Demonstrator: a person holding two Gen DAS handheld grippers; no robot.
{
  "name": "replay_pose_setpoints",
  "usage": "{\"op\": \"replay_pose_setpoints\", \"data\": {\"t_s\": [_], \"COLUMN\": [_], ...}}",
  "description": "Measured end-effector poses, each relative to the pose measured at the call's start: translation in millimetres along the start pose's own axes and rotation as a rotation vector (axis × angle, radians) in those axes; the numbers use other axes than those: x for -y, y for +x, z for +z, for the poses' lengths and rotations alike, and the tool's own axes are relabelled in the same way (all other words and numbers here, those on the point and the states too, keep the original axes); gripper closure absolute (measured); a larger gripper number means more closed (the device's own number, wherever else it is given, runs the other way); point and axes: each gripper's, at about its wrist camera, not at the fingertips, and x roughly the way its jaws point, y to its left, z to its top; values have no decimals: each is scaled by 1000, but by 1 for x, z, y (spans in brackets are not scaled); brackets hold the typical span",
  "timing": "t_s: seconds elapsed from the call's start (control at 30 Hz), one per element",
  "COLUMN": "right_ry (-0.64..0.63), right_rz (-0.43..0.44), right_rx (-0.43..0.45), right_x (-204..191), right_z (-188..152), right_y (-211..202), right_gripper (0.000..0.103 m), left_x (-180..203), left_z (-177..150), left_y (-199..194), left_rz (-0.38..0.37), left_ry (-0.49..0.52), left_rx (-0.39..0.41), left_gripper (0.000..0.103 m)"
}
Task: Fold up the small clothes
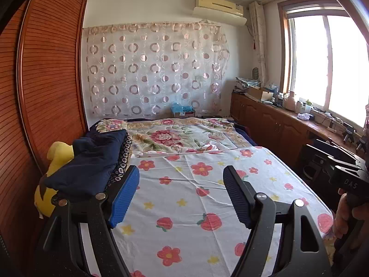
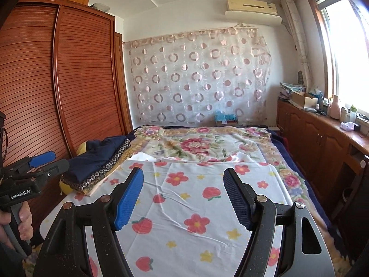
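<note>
A bed [image 1: 207,207] fills the middle of the room in both views, covered near the camera by a white sheet [image 2: 196,198] printed with red flowers, strawberries and yellow stars, and farther back by a blanket [image 2: 196,145] with large pink blooms. A tall wooden wardrobe [image 2: 69,80] with slatted doors stands along the bed's left side. A sheer curtain [image 1: 152,69] patterned with rings hangs on the far wall, under an air conditioner [image 1: 219,4]. To the right, a long wooden cabinet [image 2: 322,133] runs beneath a bright window [image 1: 327,64], its top crowded with boxes, bottles and small items.

The clothes [image 1: 92,161] lie in a stack on the left edge of the bed, next to the wardrobe: a dark blue garment on top, with a piece edged in a ring pattern [image 2: 108,168] under it. A yellow soft toy [image 1: 55,166] sits against the stack on the wardrobe side.

The left gripper [image 1: 182,194] hovers over the flowered sheet with its fingers spread wide and nothing between them; the stack lies just beyond its left finger. The right gripper [image 2: 184,196] is likewise spread wide and empty above the sheet. A hand [image 2: 20,221] holds the left gripper's handle at the right wrist view's left edge.
</note>
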Motion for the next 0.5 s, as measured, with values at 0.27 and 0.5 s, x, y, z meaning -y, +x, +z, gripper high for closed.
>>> {"op": "replay_pose_setpoints", "data": {"t_s": [0.27,0.5], "right_ry": [4,6], "right_rz": [2,7], "right_rx": [2,2], "right_x": [9,21], "right_z": [4,7], "right_y": [-4,-6], "right_gripper": [29,29], "left_x": [-2,-3], "left_z": [-1,-1], "left_y": [2,2], "left_rz": [6,8], "left_ry": [-1,1], "left_rx": [-3,-4], "left_gripper": [27,27]}}
